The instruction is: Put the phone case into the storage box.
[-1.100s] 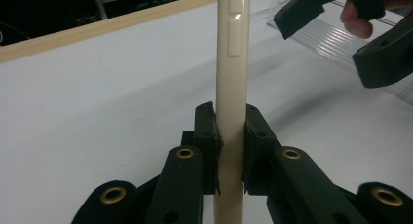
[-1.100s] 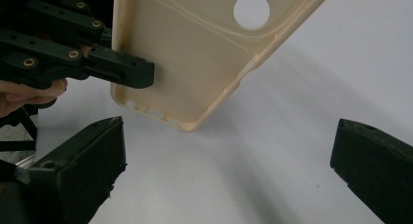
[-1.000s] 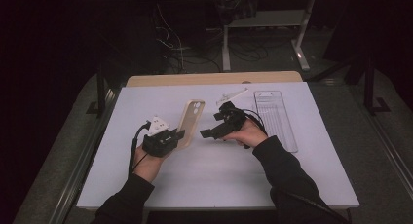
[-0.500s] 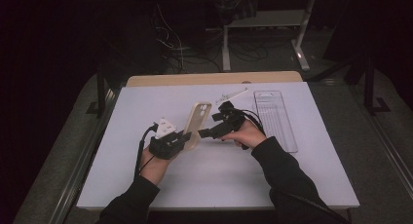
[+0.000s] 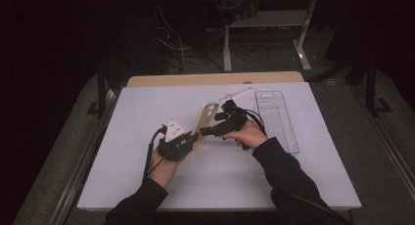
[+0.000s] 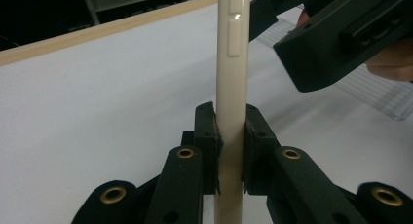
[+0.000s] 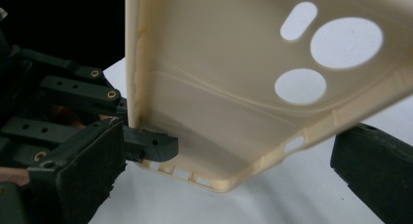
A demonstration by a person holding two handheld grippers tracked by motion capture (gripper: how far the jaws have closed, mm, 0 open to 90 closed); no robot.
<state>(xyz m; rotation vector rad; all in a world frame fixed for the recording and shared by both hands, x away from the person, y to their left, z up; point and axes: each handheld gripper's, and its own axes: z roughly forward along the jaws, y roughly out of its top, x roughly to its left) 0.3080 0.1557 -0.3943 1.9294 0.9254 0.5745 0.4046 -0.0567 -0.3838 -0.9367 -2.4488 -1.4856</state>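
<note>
Nearest the phone case [image 5: 204, 124], on its near side in the high view: left tongs [image 5: 195, 138], pinching the case's lower end and holding it tilted up off the white worktop [image 5: 122, 176]. Just right of the case: right tongs [image 5: 205, 132], pointing at its side.

From the high view alone, hard to judge either grip. Settled by the left gripper view: cream case [image 6: 233, 63] seen edge-on, standing straight up between both pads of the left tongs [image 6: 231, 136], pressed from either side. Shows also a raised side button [image 6: 234, 39] high on that edge, and the right tongs' dark body [image 6: 341, 39] with a bit of hand [image 6: 394, 53] to the case's upper right.

Added by the right gripper view: the hollow inside of the case [image 7: 219, 97], with three camera cut-outs [image 7: 346, 43] through its back and small port openings along its bottom edge. Right tongs [image 7: 224, 185] spread wide, one black pad each side of the case's low corner, no pad visibly pressing. Left tongs [image 7: 151, 146] clamped on the case's left rim.

Writing: small dark marks on the grey three-cornered plate [image 5: 172, 130] just left of the case, too small to read.

Farther right of the case: clear ridged tray [image 5: 276, 120]. Beyond the case: thin white stick [image 5: 235, 94], then wooden strip [image 5: 215, 79] at the worktop's far edge.
</note>
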